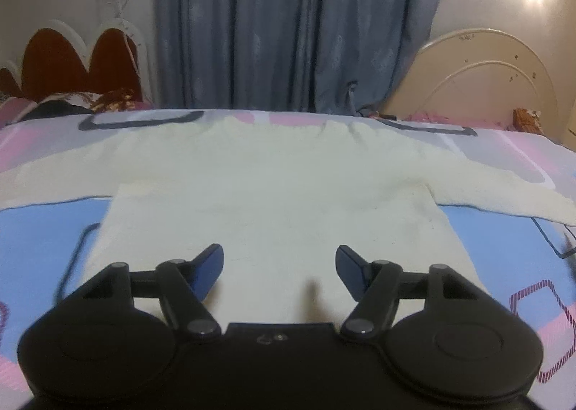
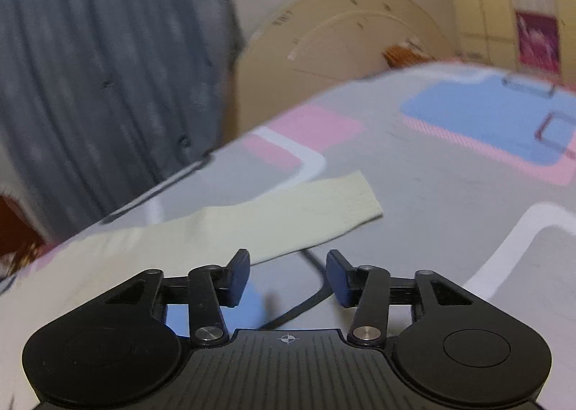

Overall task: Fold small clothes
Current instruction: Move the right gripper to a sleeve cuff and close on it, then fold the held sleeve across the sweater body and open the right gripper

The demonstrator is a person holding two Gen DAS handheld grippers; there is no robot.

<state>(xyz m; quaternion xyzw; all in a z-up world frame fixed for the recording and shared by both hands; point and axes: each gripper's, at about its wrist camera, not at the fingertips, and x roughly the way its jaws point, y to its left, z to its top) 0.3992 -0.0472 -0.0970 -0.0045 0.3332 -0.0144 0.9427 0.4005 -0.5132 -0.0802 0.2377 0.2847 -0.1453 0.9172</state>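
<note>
A cream long-sleeved sweater (image 1: pixel 270 186) lies flat on the patterned bedspread (image 1: pixel 43 230), its sleeves spread out to both sides. My left gripper (image 1: pixel 279 266) hovers over the sweater's lower body, open, with nothing between its blue pads. In the right wrist view one cream sleeve (image 2: pixel 288 219) stretches out to the right across the bedspread (image 2: pixel 450 194). My right gripper (image 2: pixel 288 271) is just below that sleeve, open, jaws partly apart, with only the bedspread seen between them. The view is tilted and blurred.
Blue curtains (image 1: pixel 298 24) hang behind the bed. A cream headboard (image 1: pixel 478 78) stands at the right and a red and white one (image 1: pixel 79 60) at the left. Dark bedding (image 1: pixel 72 103) lies at the far left.
</note>
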